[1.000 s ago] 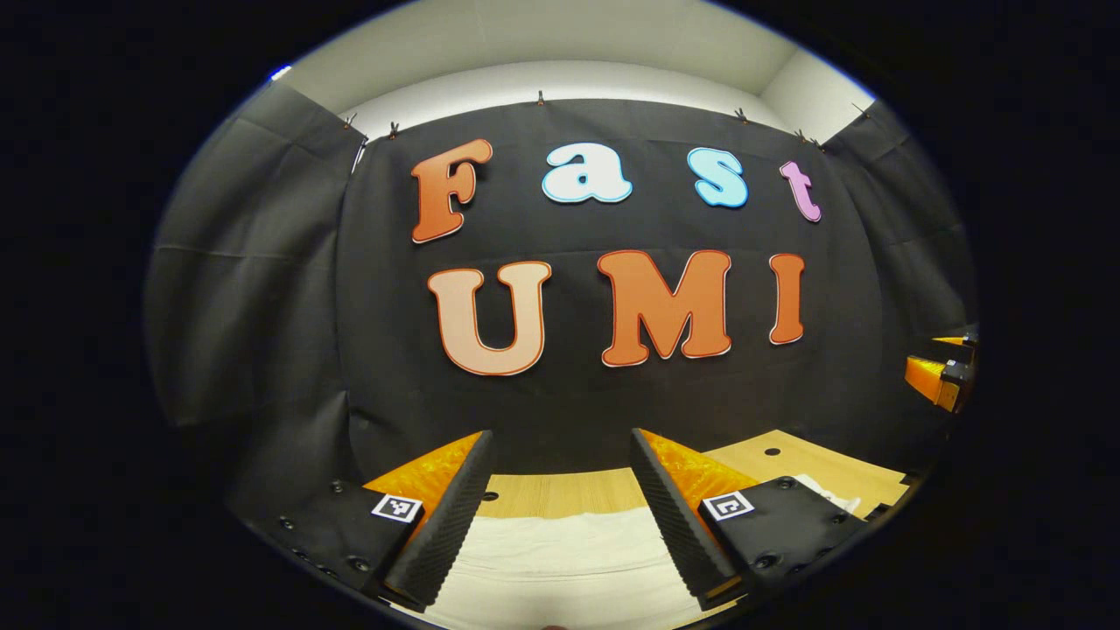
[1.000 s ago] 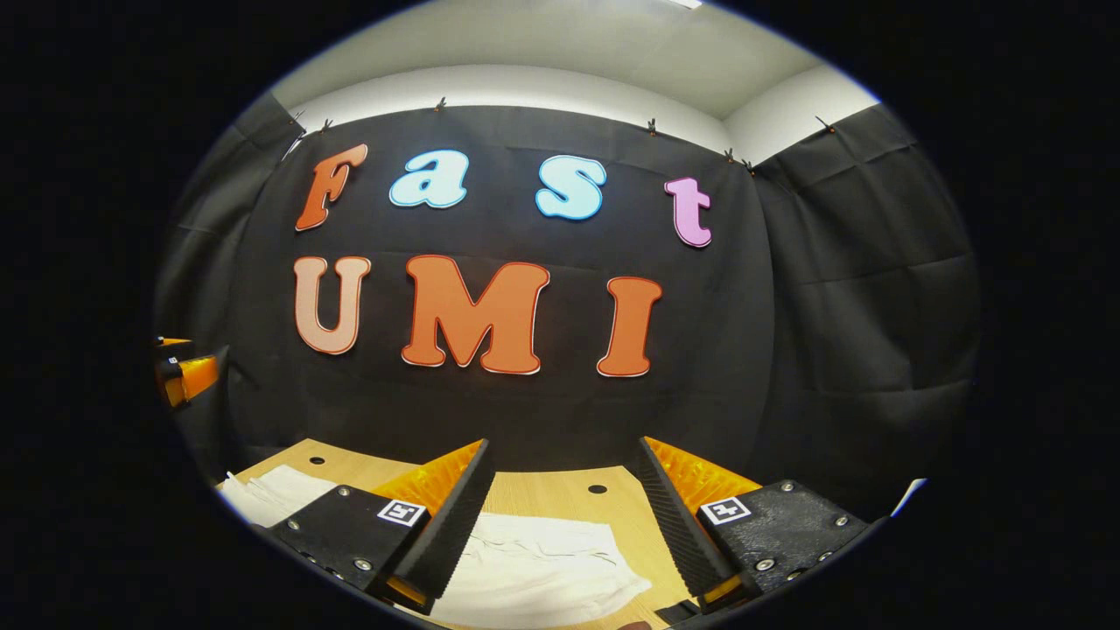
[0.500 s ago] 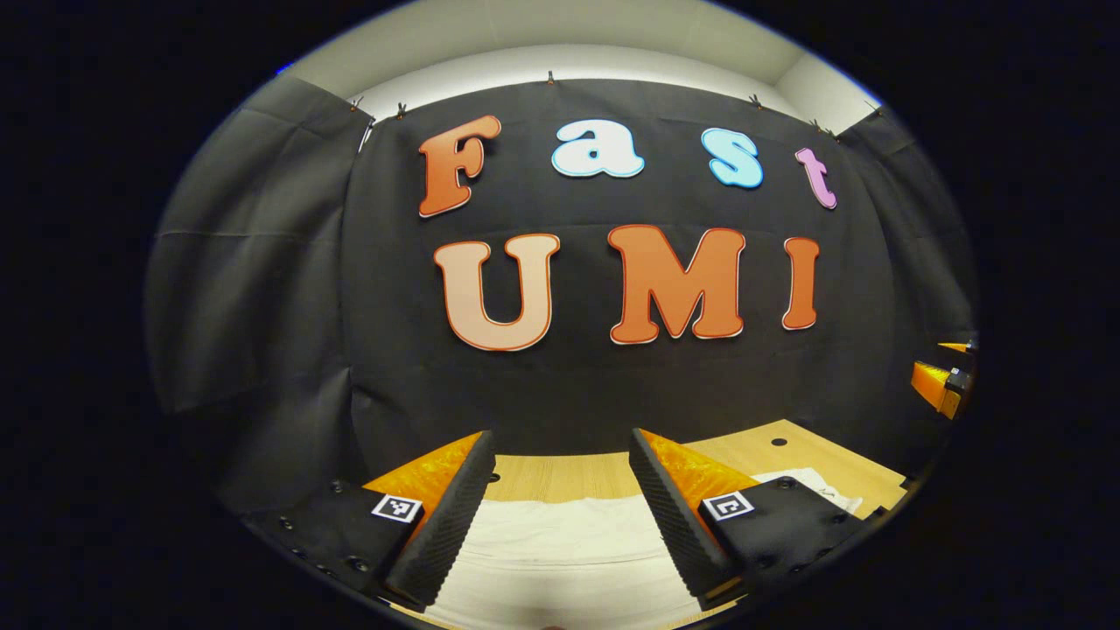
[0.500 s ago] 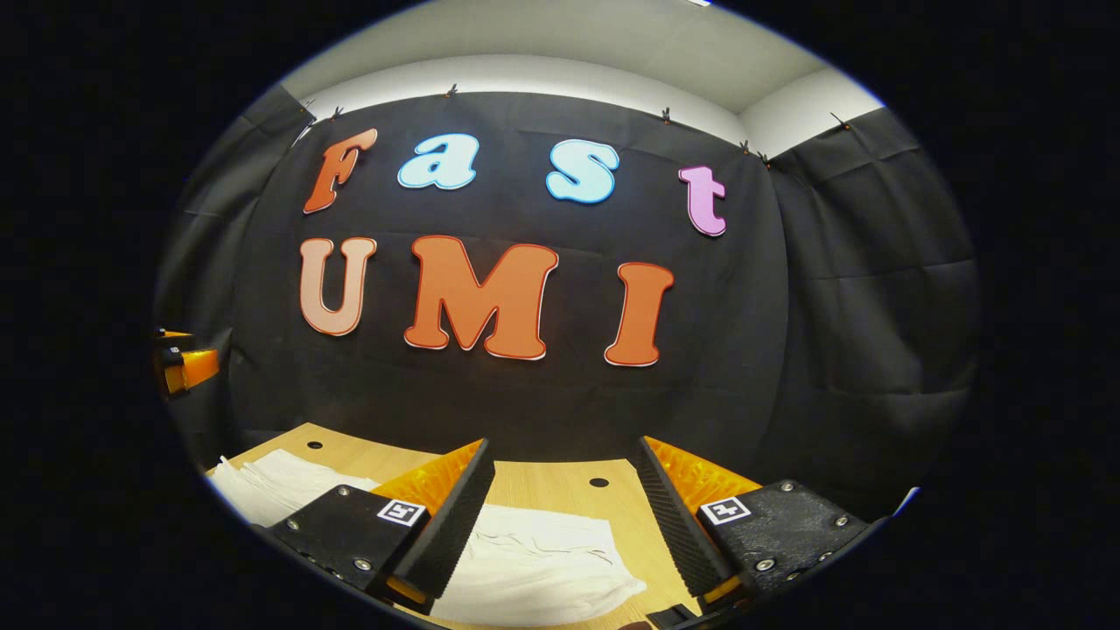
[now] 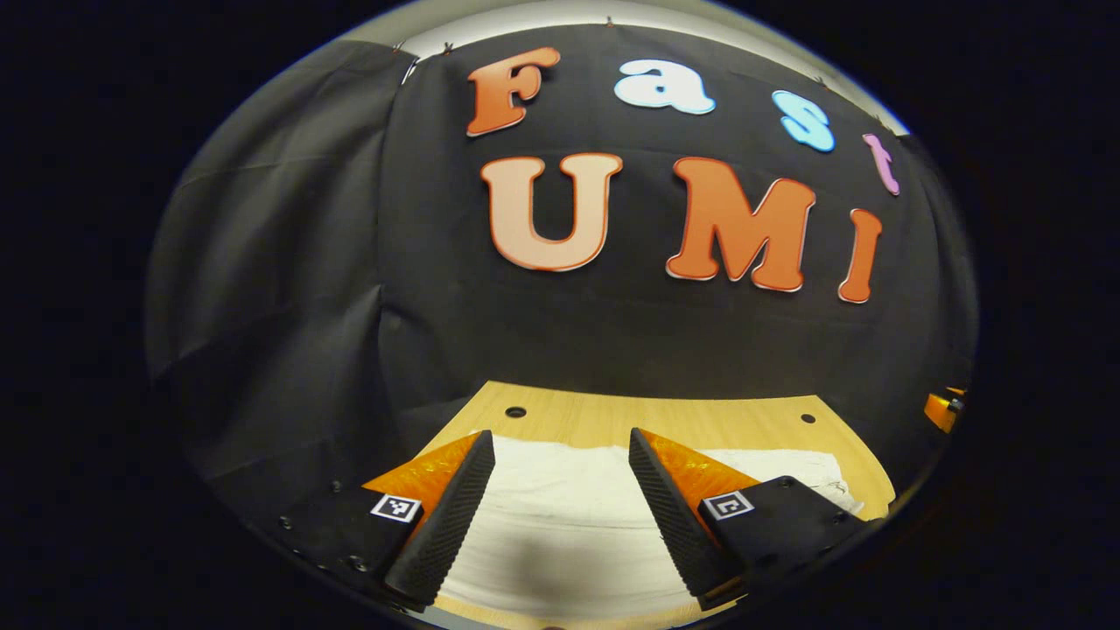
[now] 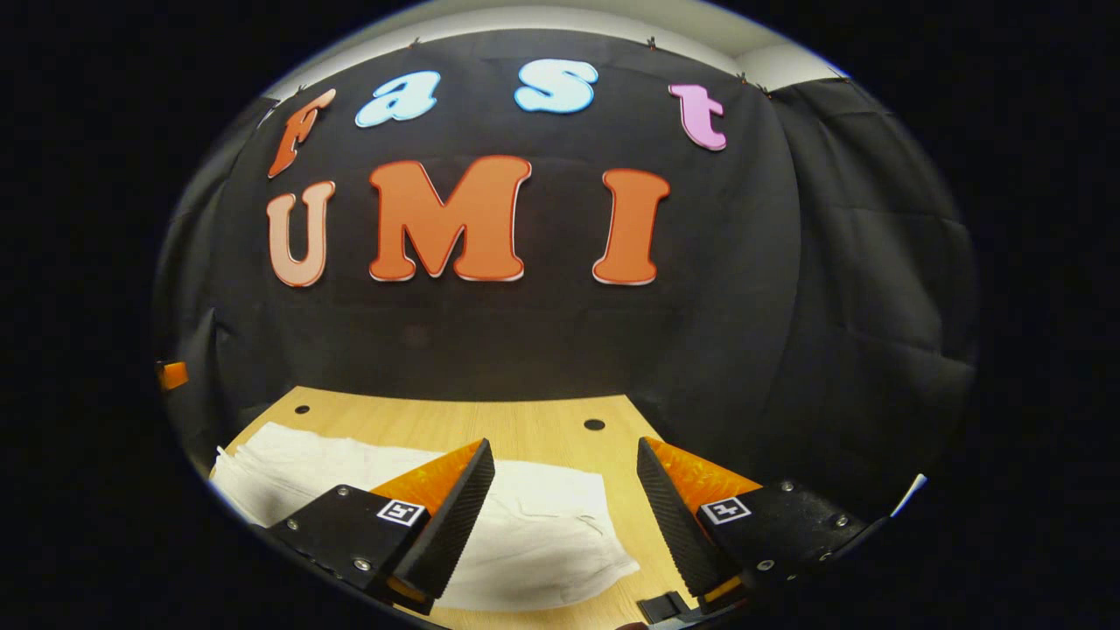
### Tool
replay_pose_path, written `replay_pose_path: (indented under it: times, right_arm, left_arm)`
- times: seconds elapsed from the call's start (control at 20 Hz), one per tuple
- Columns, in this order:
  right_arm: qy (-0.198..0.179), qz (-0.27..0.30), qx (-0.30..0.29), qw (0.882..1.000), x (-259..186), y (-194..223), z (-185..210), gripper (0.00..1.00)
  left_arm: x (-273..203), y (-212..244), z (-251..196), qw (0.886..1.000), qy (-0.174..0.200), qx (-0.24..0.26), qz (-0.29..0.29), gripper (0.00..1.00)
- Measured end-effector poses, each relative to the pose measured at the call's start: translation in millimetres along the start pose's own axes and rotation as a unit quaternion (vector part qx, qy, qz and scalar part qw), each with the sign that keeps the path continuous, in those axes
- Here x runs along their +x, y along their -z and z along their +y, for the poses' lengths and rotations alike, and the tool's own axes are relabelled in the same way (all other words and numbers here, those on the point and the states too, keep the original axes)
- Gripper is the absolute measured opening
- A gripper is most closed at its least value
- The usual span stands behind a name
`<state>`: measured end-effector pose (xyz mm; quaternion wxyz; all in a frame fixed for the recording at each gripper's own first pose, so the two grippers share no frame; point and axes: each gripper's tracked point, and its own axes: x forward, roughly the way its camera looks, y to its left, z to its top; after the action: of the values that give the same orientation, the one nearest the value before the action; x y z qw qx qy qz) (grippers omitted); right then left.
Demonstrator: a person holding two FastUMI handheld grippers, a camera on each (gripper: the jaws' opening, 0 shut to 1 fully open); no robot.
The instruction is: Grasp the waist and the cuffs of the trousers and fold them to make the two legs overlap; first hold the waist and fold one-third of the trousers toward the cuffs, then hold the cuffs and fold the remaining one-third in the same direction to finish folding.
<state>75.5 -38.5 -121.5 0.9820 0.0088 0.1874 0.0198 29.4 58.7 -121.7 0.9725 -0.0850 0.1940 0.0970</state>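
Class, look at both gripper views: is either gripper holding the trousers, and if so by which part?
Nothing is held. The left gripper and right gripper both stand open above the white trousers on the table.

Both my gripper views look low and forward across the light wooden table (image 5: 656,420) toward the booth wall, sharing the white cloth trousers (image 6: 534,534).

Right gripper (image 6: 560,507) jaws apart above white trousers (image 6: 542,534) lying on wooden table (image 6: 490,429)
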Motion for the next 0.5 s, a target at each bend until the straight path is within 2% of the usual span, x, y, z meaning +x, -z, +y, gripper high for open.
replay_pose_path:
  times: [0.2, 0.35, 0.5]
  right_arm:
    - [-0.02, 0.074, 0.046, 0.996, 21, 38, -4, 0.98]
    - [-0.036, 0.122, 0.111, 0.986, 28, 52, 0, 0.98]
    - [-0.02, 0.159, 0.129, 0.979, 36, 68, -3, 0.96]
  left_arm:
    - [8, 38, 42, 0.996, -0.047, -0.035, 0.062, 1.0]
    - [11, 67, 68, 0.988, -0.067, -0.076, 0.118, 1.0]
    - [23, 103, 98, 0.978, -0.084, -0.096, 0.167, 1.0]
